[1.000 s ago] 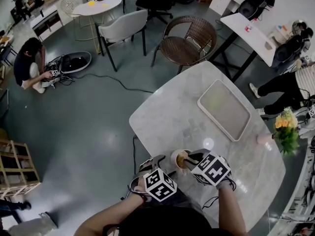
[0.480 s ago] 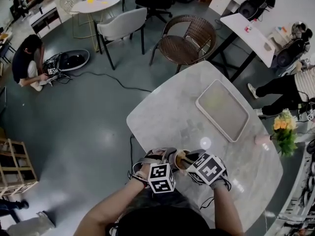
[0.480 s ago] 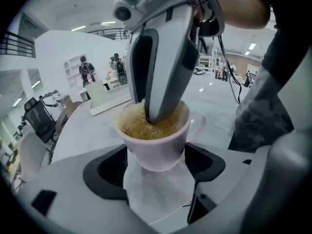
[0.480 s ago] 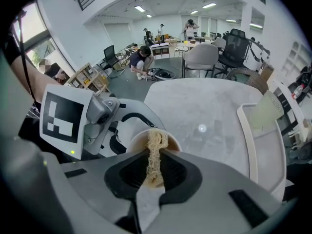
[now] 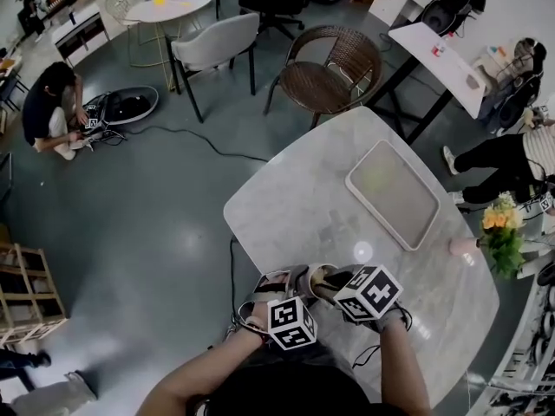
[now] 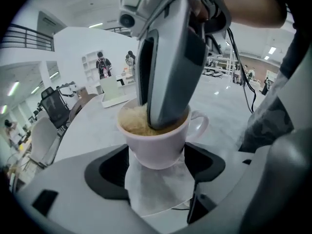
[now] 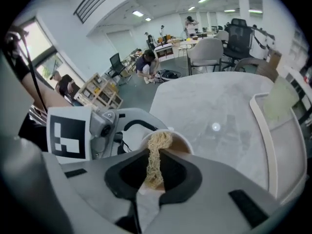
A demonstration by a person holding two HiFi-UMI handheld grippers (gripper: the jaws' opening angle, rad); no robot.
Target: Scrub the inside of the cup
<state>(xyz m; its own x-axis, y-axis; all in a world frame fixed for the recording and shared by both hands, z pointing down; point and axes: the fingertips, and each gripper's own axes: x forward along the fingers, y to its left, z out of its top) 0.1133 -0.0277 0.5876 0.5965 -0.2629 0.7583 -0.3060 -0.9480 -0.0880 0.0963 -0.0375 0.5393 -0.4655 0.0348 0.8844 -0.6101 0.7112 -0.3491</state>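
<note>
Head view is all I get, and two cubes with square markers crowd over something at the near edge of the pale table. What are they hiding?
Observer: A white ceramic cup. It is between the jaws of the left hand-held gripper. Those jaws have just been opening, and their pads lie against the cup's sides.
Visitor: And the other gripper?
Observer: The right hand-held gripper is shut on a tan fibrous scrubber that reaches down into the cup.
Visitor: Does the cup have a handle?
Observer: Yes, a loop handle. It sticks out on the right side in the left gripper view.
</note>
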